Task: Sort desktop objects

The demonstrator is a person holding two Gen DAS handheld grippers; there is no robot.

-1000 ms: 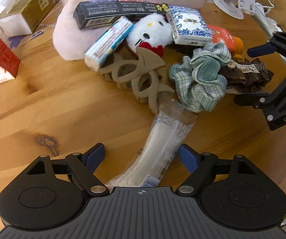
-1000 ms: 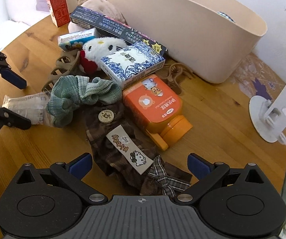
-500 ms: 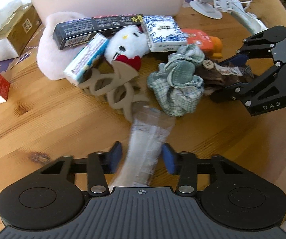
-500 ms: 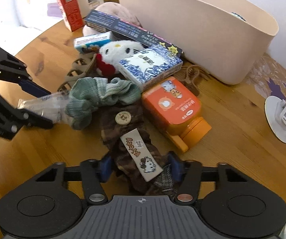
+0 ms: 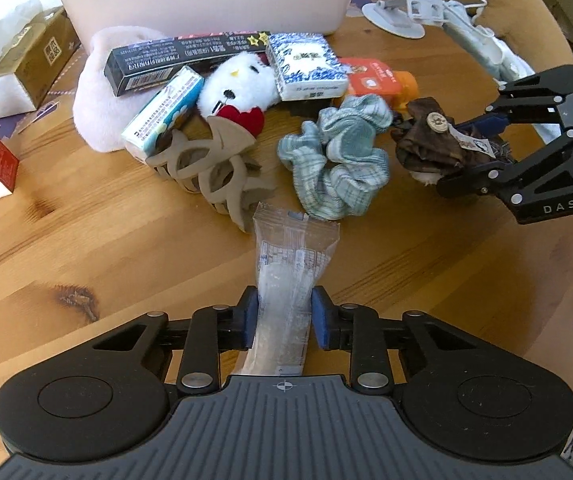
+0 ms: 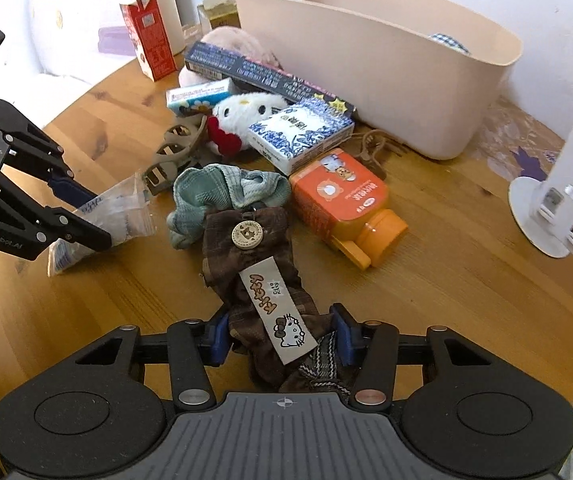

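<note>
Your left gripper (image 5: pixel 282 316) has its jaws closing on the clear plastic packet (image 5: pixel 292 256), blue pads pressed against both sides, with the packet's far end pointing toward the pile. Your right gripper (image 6: pixel 282 336) has its jaws closing on the brown plaid scrunchie (image 6: pixel 246 256), gripping its near end; the wooden button and the cat-face label lie on top of the fabric.

Just past the brown scrunchie, the green checked scrunchie (image 6: pixel 226 192) touches its far end. To the right of both, the orange bottle (image 6: pixel 342 208) lies on its side on the counter (image 6: pixel 446 280). Left of the green scrunchie, the beige hair claw (image 5: pixel 210 164) lies next to the packet's tip.

Farther out, the white plush toy (image 5: pixel 238 84) with a red bow leans against the claw, between a small blue-and-white box (image 5: pixel 162 116) and the blue patterned tissue pack (image 5: pixel 306 66). A long black box (image 5: pixel 182 58) rests over a pink fluffy item (image 5: pixel 98 92). Behind the pile stands the beige bin (image 6: pixel 386 56). A red carton (image 6: pixel 148 40) stands well to the left.
</note>
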